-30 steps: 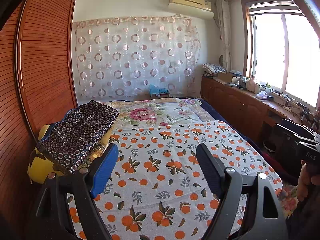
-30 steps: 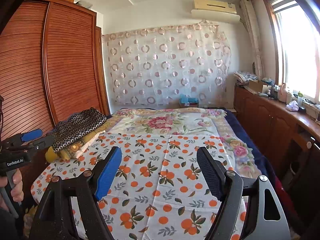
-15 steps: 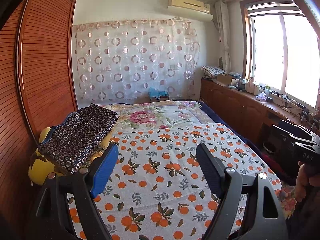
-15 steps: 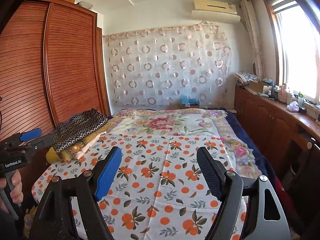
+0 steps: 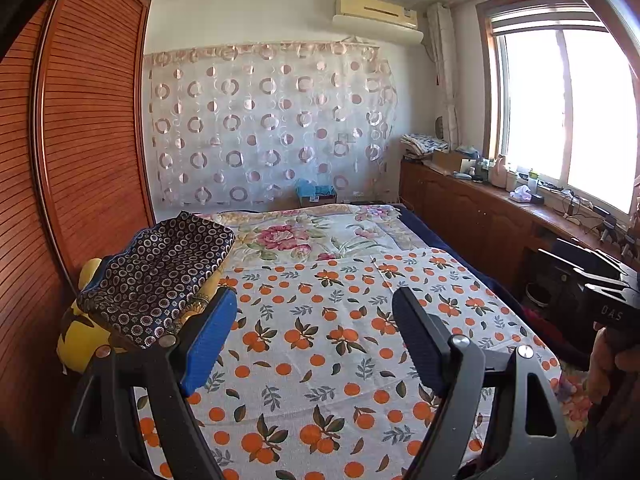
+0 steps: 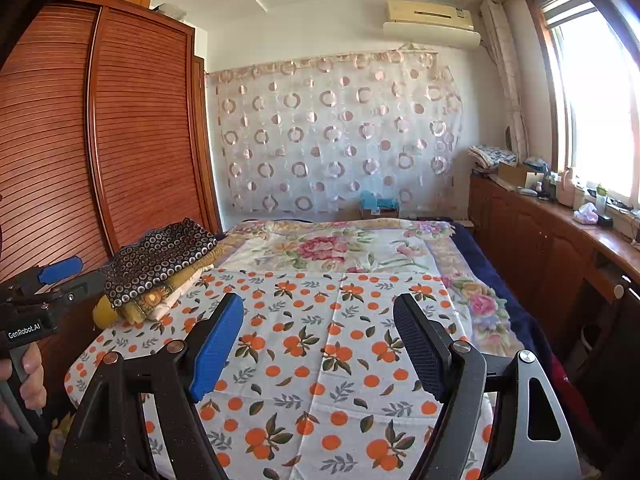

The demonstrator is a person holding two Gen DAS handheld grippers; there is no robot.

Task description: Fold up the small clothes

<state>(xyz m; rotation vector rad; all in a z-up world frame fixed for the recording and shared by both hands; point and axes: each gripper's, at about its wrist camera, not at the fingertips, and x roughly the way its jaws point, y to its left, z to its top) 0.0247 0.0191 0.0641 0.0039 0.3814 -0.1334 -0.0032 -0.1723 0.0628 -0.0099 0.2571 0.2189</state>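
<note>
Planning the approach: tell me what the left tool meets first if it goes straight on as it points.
Probably the orange-print sheet on the bed; the left tool, open and empty, tilts slightly down toward it. Depth is unclear.

Louvered wardrobe (image 6: 132, 140), circle-print curtain (image 6: 336, 132), air conditioner (image 6: 430, 18).

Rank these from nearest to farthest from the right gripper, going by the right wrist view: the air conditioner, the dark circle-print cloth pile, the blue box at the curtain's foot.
From the right gripper:
1. Dark circle-print cloth pile, ahead left on the bed's edge.
2. Blue box, beyond the bed's far end, at the curtain.
3. Air conditioner, high on the far wall, upper right.
</note>
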